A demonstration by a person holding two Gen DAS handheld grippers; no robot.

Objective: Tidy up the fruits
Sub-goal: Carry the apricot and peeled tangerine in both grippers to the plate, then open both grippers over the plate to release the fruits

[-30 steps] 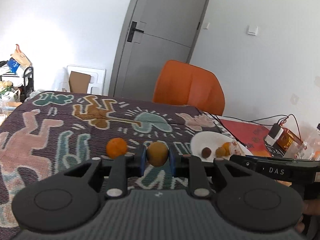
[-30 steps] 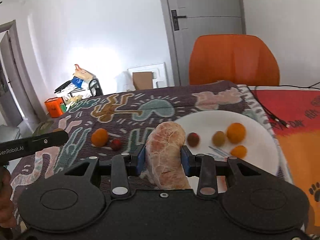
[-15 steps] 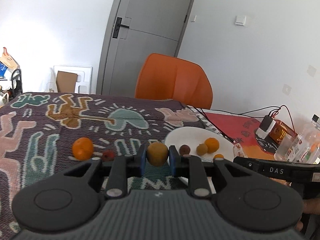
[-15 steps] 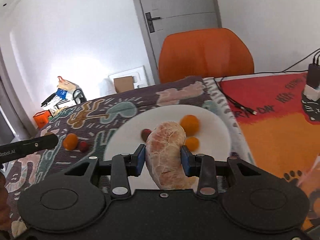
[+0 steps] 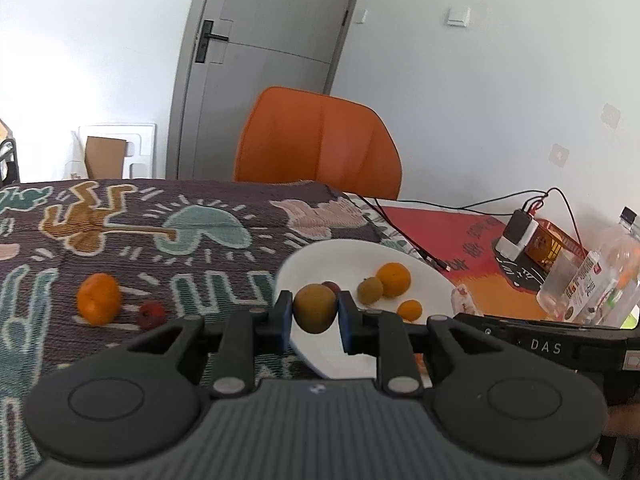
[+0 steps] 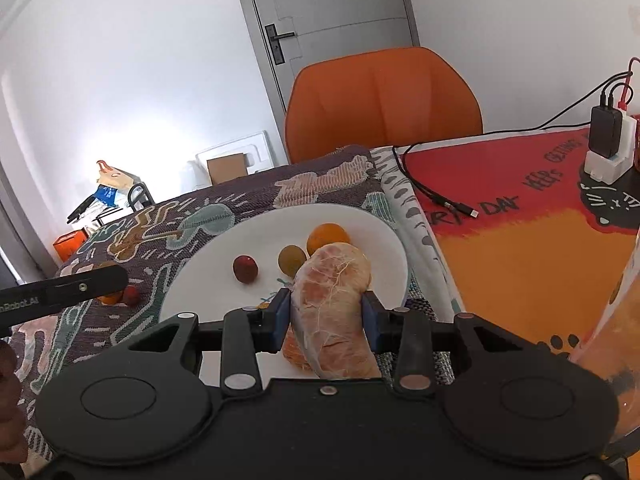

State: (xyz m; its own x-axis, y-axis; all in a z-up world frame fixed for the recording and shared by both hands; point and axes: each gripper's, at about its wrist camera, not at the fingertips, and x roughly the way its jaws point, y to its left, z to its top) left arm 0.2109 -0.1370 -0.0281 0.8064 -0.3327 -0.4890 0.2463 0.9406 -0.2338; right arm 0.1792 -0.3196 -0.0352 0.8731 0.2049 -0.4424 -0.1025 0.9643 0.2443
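Left gripper [image 5: 314, 316] pinches a yellow-green fruit [image 5: 315, 309] at the white plate's [image 5: 344, 254] near-left rim — right gripper [image 6: 325, 316] clamps a peeled citrus piece [image 6: 330, 300] above the plate.

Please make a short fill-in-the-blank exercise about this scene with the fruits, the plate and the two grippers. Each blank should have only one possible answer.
1. The left gripper is shut on a yellow-green ____.
2. The peeled citrus segment is held by the ____ gripper.
3. The dish that holds fruits is ____ in colour.
4. The chair behind the table is ____.

Missing words: fruit; right; white; orange
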